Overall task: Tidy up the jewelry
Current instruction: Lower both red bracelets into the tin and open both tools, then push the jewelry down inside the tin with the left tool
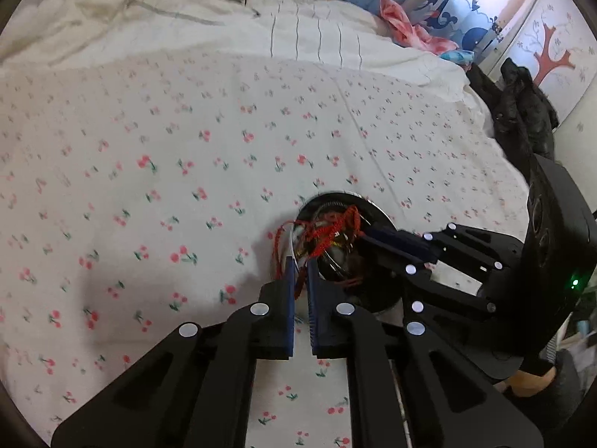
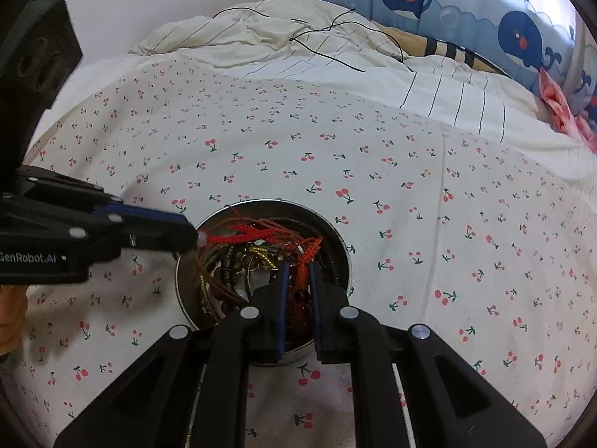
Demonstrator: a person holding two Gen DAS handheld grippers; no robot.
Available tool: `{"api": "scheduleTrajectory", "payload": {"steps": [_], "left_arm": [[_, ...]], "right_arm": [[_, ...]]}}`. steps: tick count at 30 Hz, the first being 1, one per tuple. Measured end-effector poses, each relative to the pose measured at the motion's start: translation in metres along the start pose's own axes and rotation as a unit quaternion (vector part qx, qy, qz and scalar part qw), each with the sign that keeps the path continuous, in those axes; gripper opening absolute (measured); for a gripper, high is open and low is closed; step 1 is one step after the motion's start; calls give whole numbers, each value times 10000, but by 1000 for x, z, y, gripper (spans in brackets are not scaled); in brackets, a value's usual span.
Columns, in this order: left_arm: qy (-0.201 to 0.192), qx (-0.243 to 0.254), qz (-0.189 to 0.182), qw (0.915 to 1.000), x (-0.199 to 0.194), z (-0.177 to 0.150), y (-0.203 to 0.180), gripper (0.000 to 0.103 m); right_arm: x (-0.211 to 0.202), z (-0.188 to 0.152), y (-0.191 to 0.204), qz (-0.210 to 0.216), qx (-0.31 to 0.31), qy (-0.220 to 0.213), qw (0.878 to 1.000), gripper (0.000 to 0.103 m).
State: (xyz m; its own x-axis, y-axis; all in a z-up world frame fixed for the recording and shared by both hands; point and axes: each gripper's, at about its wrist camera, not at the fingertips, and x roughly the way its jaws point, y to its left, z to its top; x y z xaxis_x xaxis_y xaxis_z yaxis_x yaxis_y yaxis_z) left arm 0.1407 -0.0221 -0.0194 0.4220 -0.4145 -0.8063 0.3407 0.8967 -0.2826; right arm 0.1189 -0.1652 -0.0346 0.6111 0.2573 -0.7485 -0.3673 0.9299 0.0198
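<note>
While a round metal tin (image 2: 337, 257) rests on the cherry-print bedsheet (image 2: 410, 194), tangled jewelry (image 2: 261, 250) of red braided cords, gold beads and dark chains is seen heaped inside it. The left tongs (image 2: 197, 239), at nine o'clock of the tin, are closed on a red cord (image 2: 224, 239) at the rim. The right tongs (image 2: 298, 280) are clamped on an orange-red cord (image 2: 304, 265) at six o'clock. A rumpled striped quilt (image 2: 447, 93) lies at twelve o'clock, well apart.

Cherry-print bedsheet (image 2: 410, 194) bearing a round metal tin (image 2: 337, 246), rumpled striped white quilt (image 2: 447, 97) behind.
</note>
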Motion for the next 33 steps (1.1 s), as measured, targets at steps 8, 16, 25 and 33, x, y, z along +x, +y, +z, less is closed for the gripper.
{"api": "scheduleTrajectory", "payload": {"steps": [8,16,25,33], "left_arm": [[-607,131,-589,9963,-22,9,-9,3],[104,-563,-680,9960,0,10,25,12],[916,-1716,-1727,9656,40,-13,56,64],[812,-1659,-1682,9683,33,-14,48,16]], "right_arm": [[8,0,6,189,-3,25,9998,29],[-11,8,-2,225,137,-217,9994,50],[-12,2,-8,-53,15,-72,10000,51],[-22,4,-14,70,233,-218,9995,53]]}}
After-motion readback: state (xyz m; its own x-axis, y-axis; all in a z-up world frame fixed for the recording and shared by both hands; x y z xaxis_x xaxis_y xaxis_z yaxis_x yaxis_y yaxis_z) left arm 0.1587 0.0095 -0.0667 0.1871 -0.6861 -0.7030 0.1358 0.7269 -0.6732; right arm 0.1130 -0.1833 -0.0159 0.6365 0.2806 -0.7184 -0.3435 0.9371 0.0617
